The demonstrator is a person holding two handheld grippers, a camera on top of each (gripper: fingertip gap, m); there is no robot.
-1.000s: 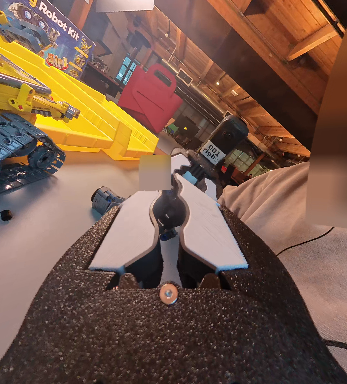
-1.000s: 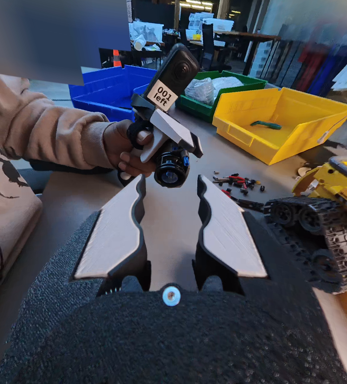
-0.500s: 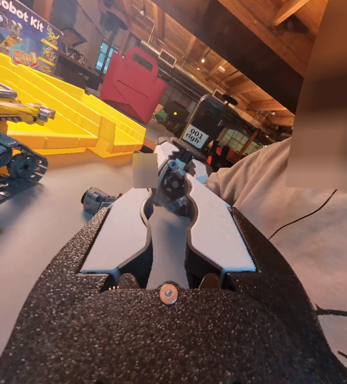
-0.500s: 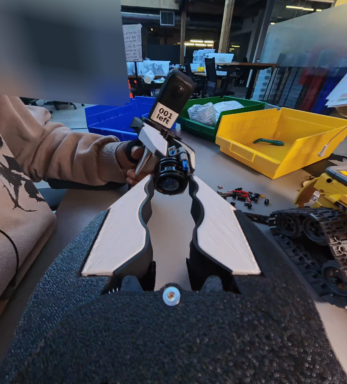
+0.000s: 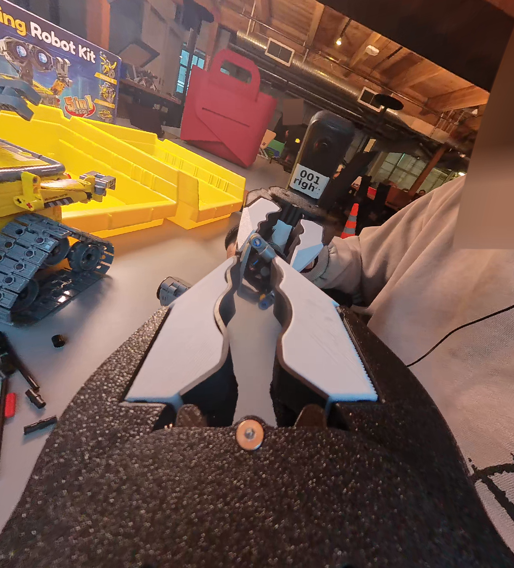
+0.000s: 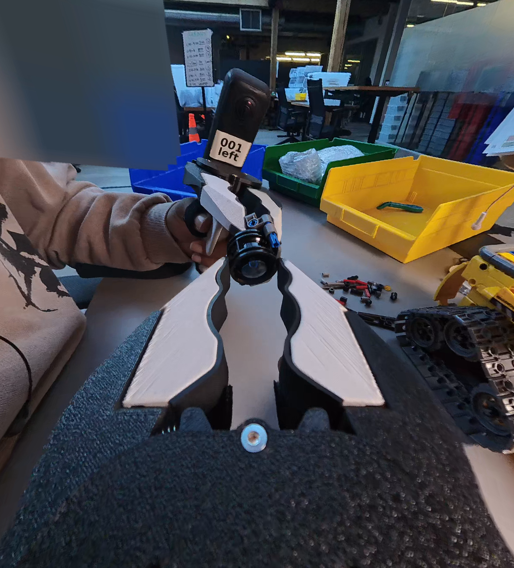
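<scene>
Left wrist view: the left gripper (image 5: 254, 264) was seen clenched on a small black toy part (image 5: 254, 276) with blue pins. The part was pinched right at the fingertips and was held up above the grey table (image 5: 132, 307), not resting on it.

In the right wrist view, the round black end of the part was seen between the fingertips of the right gripper (image 6: 252, 268). Each tip looked to be touching a side of it or just beside it. Whether the right gripper was truly squeezing could not be told. The left gripper was held by a hand (image 6: 194, 239) in a tan sleeve, on the left.

For a good hold, it was judged that the round end should be kept in the middle between the two tips, with both grippers kept level, so the part would not be twisted or dropped.

To the right, a yellow toy digger (image 6: 480, 353) with black tracks was parked on the table. A small pile of red and black bits (image 6: 360, 287) was spread near it. Farther off, a yellow bin (image 6: 372, 227), a green bin (image 6: 295, 184) and a blue bin (image 6: 157, 184) were lined up.
</scene>
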